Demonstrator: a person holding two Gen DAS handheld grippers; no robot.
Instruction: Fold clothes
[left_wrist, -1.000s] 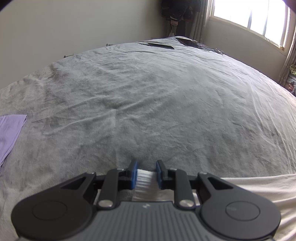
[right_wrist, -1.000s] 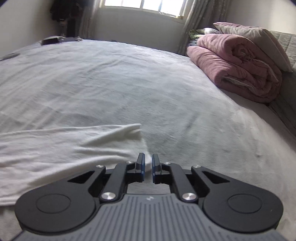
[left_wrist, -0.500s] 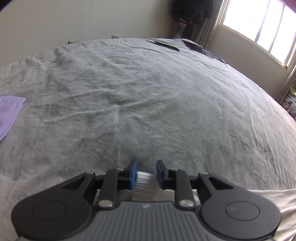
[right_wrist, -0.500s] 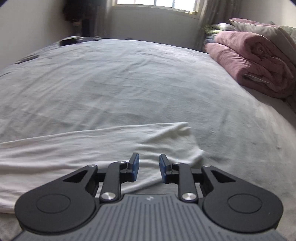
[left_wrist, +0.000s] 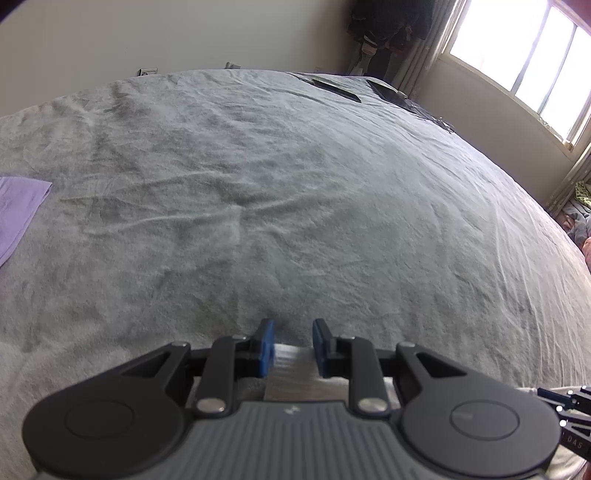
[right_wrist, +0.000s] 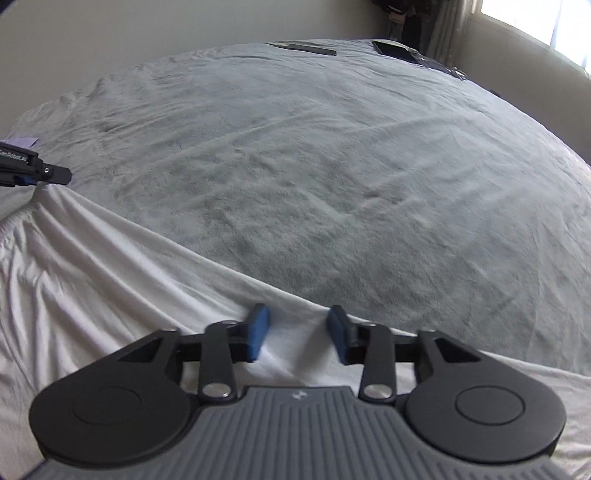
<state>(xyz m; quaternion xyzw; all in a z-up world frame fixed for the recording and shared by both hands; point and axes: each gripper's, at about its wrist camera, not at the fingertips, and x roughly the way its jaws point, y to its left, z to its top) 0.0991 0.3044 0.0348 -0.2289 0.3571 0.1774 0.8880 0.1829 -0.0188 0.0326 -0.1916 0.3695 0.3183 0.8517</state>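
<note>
A wide grey bed cover (left_wrist: 295, 184) fills both views. A white garment (right_wrist: 110, 277) lies creased along its near edge, spread out, with no finished fold showing, so folding seems barely begun. The left gripper (left_wrist: 293, 339) is clenched on a bunched corner of the garment, tenting it. The right gripper (right_wrist: 297, 332) is spread apart over the garment's far edge, not pinching. Most of the garment is cut off, so its type is unclear. A purple cloth (left_wrist: 18, 206) lies half out of view.

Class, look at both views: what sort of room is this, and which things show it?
Most likely a bedroom: a wide bed under a grey fleecy blanket, a curtained bright window, and a white cotton garment spread for folding.
</note>
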